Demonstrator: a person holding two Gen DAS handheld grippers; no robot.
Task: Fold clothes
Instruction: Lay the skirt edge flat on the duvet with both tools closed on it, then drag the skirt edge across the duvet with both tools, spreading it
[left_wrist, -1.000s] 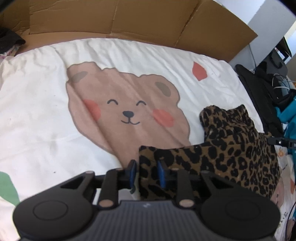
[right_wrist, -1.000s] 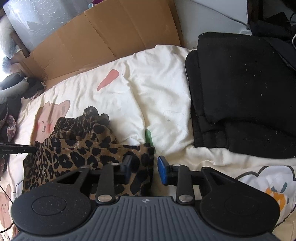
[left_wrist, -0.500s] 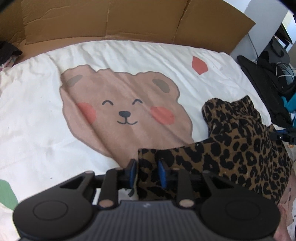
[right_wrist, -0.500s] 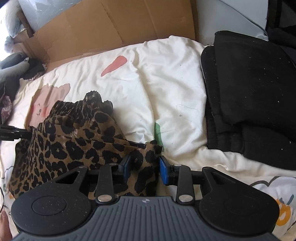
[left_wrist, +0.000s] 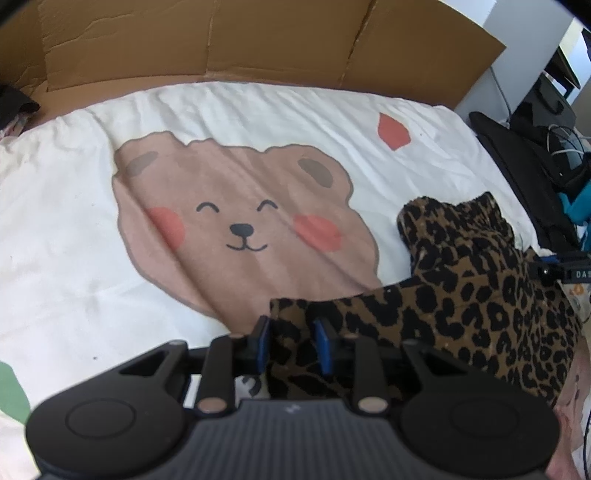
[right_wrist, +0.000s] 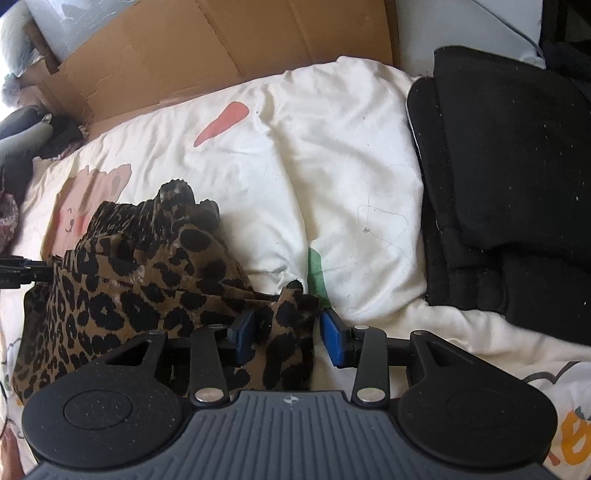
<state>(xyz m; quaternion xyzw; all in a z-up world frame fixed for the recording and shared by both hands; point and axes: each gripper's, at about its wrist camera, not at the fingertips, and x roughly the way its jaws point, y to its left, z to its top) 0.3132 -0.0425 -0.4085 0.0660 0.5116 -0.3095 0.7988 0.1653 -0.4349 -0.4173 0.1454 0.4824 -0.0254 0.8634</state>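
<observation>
Leopard-print garment (left_wrist: 476, 295) lies bunched on the white quilt (left_wrist: 66, 229), beside the quilt's printed bear face (left_wrist: 240, 229). Left gripper (left_wrist: 291, 341) pinches one near corner of the garment between narrow jaws. Right gripper (right_wrist: 286, 332) has just been opening its jaws; the other corner sits between them, the right pad (right_wrist: 334, 341) apart from the cloth. Black folded clothes (right_wrist: 513, 177) rest at the quilt's edge.

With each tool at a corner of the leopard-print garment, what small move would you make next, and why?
Probably settle the right tool first: its jaws have just been opening and a gap shows beside the leopard-print garment, while the left tool pinches its corner.
</observation>
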